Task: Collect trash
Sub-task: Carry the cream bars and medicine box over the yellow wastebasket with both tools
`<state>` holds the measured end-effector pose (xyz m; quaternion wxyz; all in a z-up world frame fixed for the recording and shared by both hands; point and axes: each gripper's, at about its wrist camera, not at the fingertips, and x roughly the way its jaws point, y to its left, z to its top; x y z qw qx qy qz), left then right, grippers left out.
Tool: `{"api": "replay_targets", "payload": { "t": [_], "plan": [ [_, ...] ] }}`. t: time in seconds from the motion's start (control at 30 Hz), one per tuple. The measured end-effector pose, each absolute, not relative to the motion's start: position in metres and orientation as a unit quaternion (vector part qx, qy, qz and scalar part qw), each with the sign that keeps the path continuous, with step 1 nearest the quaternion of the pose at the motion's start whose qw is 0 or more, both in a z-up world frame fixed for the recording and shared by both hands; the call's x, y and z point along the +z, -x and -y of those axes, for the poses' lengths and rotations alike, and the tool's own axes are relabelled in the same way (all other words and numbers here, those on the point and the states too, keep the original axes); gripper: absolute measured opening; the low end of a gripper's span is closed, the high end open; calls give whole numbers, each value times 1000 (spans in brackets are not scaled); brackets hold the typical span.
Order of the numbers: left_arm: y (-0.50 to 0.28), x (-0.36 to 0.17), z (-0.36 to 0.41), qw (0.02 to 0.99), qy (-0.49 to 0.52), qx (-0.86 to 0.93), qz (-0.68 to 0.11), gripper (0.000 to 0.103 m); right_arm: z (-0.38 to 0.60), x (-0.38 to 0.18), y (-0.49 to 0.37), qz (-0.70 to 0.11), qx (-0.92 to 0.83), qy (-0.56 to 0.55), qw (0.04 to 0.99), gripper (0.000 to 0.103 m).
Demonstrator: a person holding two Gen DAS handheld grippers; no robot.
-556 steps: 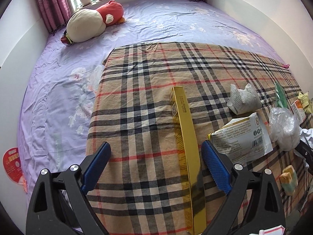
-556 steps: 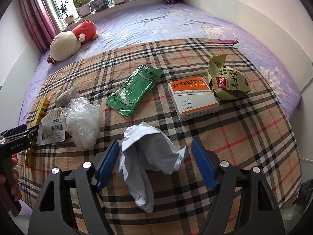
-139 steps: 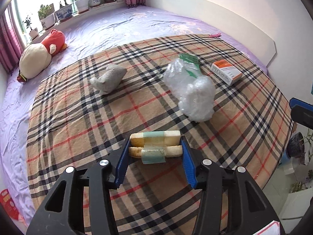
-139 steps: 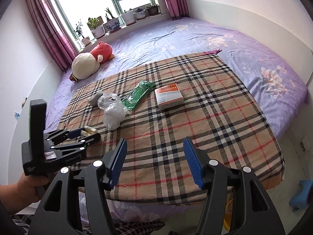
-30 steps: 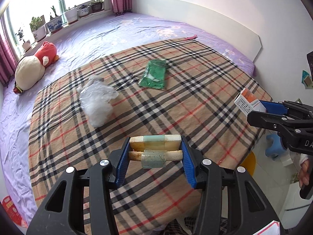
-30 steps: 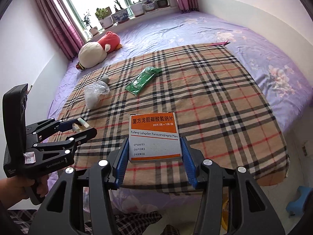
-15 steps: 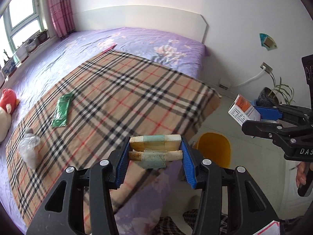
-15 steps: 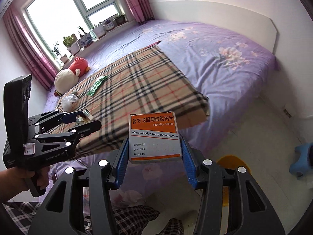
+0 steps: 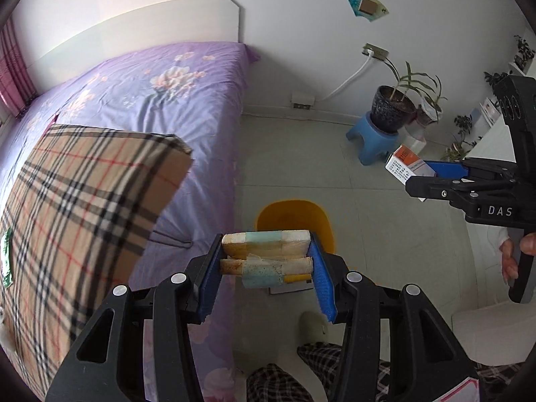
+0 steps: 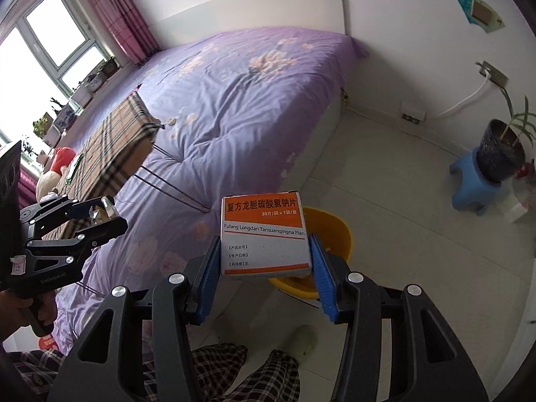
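My left gripper [image 9: 266,268] is shut on a stained taped box [image 9: 266,251], cream with pale green tape, held over the yellow bin [image 9: 293,214] on the floor. My right gripper [image 10: 264,261] is shut on an orange and white medicine box [image 10: 263,231], held in front of the same yellow bin [image 10: 331,231]. The right gripper and its box [image 9: 407,164] also show at the right of the left wrist view. The left gripper [image 10: 100,217] also shows at the left of the right wrist view.
The bed with a purple floral sheet [image 10: 234,93] and a plaid blanket [image 9: 77,201] lies to the left. A green packet [image 9: 5,254] lies on the blanket. A potted plant on a blue stool [image 9: 378,134] stands by the wall. My plaid-trousered legs [image 10: 217,368] are below.
Both grippers have swung further away from the bed toward the floor, each keeping its box. The yellow bin now sits directly behind both held boxes.
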<state>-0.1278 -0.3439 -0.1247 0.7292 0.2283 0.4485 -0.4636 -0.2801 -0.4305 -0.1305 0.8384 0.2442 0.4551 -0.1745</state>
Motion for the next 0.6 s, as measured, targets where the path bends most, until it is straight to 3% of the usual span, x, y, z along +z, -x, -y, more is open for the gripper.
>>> {"api": "replay_targets", "payload": {
  "t": [0.6],
  "plan": [
    [136,-242,426,683,-273,-441,-514,48,489,-261,299,-493,-168,-287,804,52]
  ]
}}
